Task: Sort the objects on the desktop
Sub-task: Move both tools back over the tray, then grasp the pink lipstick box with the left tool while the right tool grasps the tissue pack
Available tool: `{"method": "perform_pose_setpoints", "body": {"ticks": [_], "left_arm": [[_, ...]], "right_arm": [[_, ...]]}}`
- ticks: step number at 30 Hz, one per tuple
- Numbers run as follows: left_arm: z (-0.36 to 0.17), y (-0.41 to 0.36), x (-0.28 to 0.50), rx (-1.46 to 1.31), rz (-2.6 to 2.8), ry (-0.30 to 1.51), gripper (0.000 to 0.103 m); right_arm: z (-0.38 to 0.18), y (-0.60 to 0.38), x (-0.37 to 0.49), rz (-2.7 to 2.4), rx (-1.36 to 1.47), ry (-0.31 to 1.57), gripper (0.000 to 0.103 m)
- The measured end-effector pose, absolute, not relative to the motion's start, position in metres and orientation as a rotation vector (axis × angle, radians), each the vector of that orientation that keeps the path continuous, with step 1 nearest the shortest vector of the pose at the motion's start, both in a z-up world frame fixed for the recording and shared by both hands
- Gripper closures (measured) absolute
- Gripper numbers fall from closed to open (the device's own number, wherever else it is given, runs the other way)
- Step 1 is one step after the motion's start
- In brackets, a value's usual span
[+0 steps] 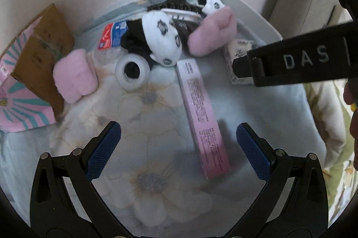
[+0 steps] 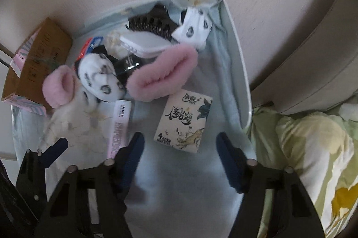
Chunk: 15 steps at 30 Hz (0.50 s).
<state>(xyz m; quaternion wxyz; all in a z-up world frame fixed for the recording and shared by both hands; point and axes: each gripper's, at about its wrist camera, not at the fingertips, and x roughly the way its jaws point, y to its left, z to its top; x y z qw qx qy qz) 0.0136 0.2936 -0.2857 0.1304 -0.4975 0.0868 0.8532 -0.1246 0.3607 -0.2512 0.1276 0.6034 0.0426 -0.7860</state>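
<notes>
My left gripper (image 1: 177,145) is open and empty above the floral cloth, with a long pink box (image 1: 201,114) lying just inside its right finger. My right gripper (image 2: 180,154) is open and empty just in front of a white tissue pack (image 2: 184,123); its side shows in the left wrist view (image 1: 297,63) over that pack (image 1: 238,52). Behind lie a panda sock (image 1: 161,41), a pink fluffy sock (image 1: 212,32), another pink fluffy sock (image 1: 75,76), a white tape roll (image 1: 132,70), a second panda sock (image 2: 193,28) and black and white hair clips (image 2: 150,25).
A cardboard box with pink striped sides (image 1: 38,61) stands at the left. A red and blue packet (image 1: 111,36) lies behind the panda sock. The table's white edge (image 2: 240,72) runs along the right, with green floral bedding (image 2: 313,148) beyond it. A wall is behind.
</notes>
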Motion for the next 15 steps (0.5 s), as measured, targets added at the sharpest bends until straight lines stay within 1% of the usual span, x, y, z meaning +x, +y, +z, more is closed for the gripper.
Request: {"method": "perform_pose_setpoints", "body": {"ticks": [5, 7, 8, 10, 11, 14, 15], "left_arm": [[-0.293, 0.300, 0.012, -1.448, 2.499, 0.257, 0.001], [-0.293, 0.303, 0.012, -1.437, 2.501, 0.260, 0.003], [-0.294, 0.306, 0.011, -1.434, 2.503, 0.266, 0.005], [-0.297, 0.311, 0.010, -1.436, 2.492, 0.286, 0.012], [-0.298, 0.312, 0.010, -1.438, 2.486, 0.288, 0.018], [-0.300, 0.311, 0.008, -1.443, 2.464, 0.253, 0.023], [-0.300, 0.311, 0.007, -1.444, 2.455, 0.242, 0.026]], "right_arm": [[-0.263, 0.361, -0.128, -2.257, 1.767, 0.115, 0.044], [-0.264, 0.360, -0.128, -2.256, 1.765, 0.118, 0.044], [-0.265, 0.359, -0.128, -2.255, 1.764, 0.118, 0.044], [-0.266, 0.358, -0.128, -2.257, 1.762, 0.120, 0.047], [-0.266, 0.358, -0.128, -2.258, 1.763, 0.121, 0.053], [-0.269, 0.358, -0.131, -2.254, 1.775, 0.113, 0.054], [-0.269, 0.359, -0.130, -2.256, 1.773, 0.111, 0.054]]}}
